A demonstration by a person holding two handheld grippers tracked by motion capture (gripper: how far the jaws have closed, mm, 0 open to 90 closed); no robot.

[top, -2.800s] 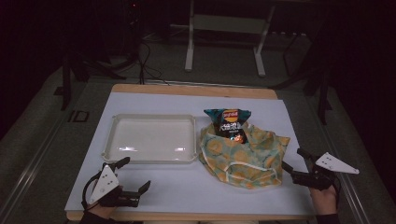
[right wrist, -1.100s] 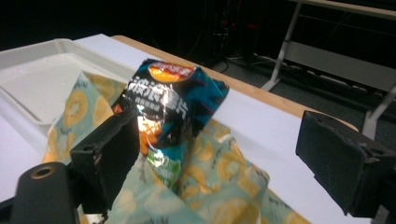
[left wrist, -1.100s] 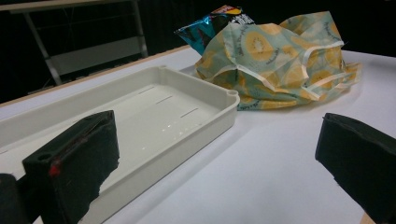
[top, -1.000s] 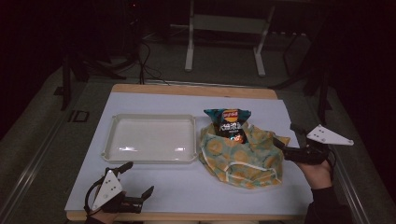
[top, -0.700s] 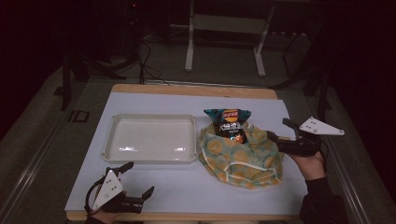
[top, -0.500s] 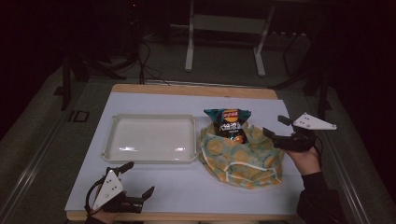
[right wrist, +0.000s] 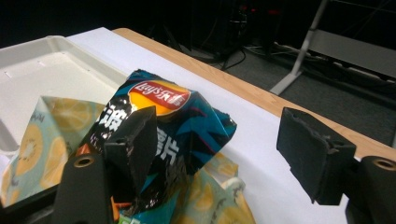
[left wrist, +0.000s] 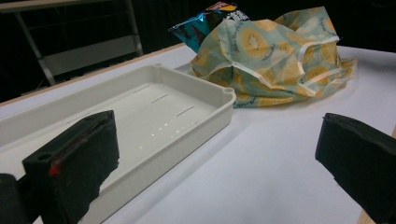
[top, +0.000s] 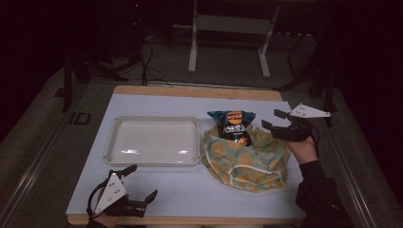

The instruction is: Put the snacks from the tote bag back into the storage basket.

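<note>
Right gripper (top: pixel 274 120), jaws spread wide, hovers beside a chip bag (top: pixel 234 125) poking from a fruit-print bag (top: pixel 247 159) on the worktop (top: pixel 190 190); left gripper (top: pixel 133 183) rests released near a tray (top: pixel 154 140).

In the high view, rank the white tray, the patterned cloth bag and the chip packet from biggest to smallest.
1. White tray
2. Cloth bag, nearly as big
3. Chip packet, partly tucked inside the bag
</note>
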